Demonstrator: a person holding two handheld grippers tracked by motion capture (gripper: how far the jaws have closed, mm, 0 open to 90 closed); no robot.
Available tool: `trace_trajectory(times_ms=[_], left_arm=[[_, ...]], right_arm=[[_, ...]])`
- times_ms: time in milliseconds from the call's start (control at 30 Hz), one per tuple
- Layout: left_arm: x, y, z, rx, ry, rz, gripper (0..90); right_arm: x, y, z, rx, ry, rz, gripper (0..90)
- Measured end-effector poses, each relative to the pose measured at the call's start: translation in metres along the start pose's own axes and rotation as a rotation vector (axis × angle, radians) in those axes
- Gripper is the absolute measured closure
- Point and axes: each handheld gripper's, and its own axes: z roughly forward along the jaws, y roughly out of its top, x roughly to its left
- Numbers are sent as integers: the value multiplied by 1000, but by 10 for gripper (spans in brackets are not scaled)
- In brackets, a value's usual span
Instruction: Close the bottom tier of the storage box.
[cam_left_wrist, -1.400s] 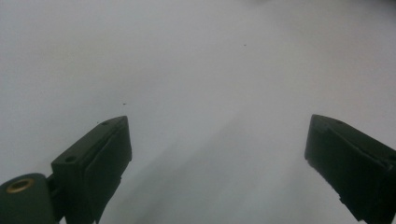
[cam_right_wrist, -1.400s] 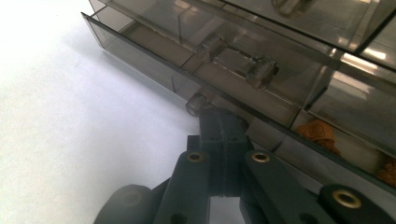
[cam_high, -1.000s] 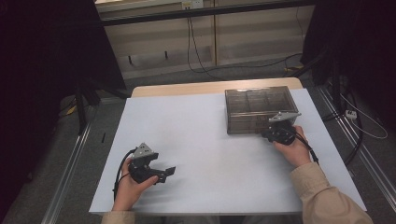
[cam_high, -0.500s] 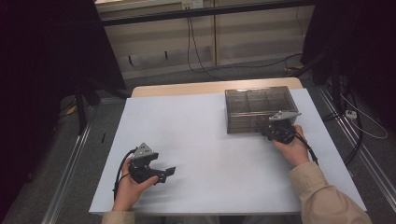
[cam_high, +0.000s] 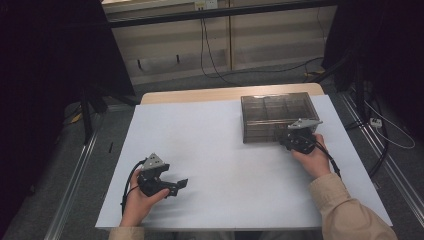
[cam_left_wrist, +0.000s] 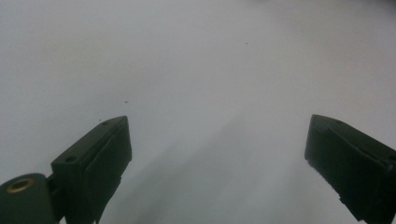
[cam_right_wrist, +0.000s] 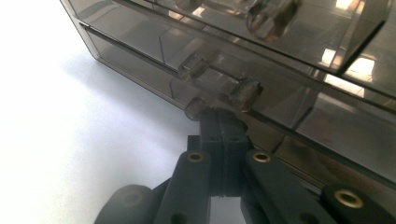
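White sheeting (cam_high: 225, 150) covers the wooden table, with a dark floor, metal rails and trailing cables around it. On the far right part of that surface stands a smoky translucent plastic drawer box (cam_high: 277, 117) with shallow compartments visible through its top.

The right gripper (cam_high: 295, 141), held in the person's right hand (cam_high: 312, 159), sits at the front face of the box. In the right gripper view its two black jaws are pressed together, their tips meeting at a small clear knob (cam_right_wrist: 196, 108) on the lowest drawer front (cam_right_wrist: 140, 74). Whether the knob is actually pinched between the tips or just touched by them is hard to tell. The drawer looks flush with the box.

The left gripper (cam_high: 177, 186), held in the left hand (cam_high: 137, 200), rests well apart from the box near the front left of the sheet. Its jaws stand spread wide over bare white surface, grasping nothing.
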Motion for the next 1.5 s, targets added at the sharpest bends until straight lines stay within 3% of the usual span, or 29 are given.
trace_trajectory(times_ms=[133, 333, 600, 1033, 1500], left_arm=[[0, 0, 0, 0, -1, -6, 74], [-1, 0, -1, 1, 0, 1, 74], [0, -1, -3, -10, -1, -8, 74], [0, -1, -3, -7, -1, -4, 74], [0, -1, -3, -6, -2, -8, 74]], right_arm=[[1, 0, -4, -2, 16, 12, 882], [9, 1, -16, -1, 45, -20, 827], [20, -2, -33, -21, 95, -23, 732], [29, -20, -55, -27, 155, -23, 521], [35, -32, -64, -9, 168, -38, 398]])
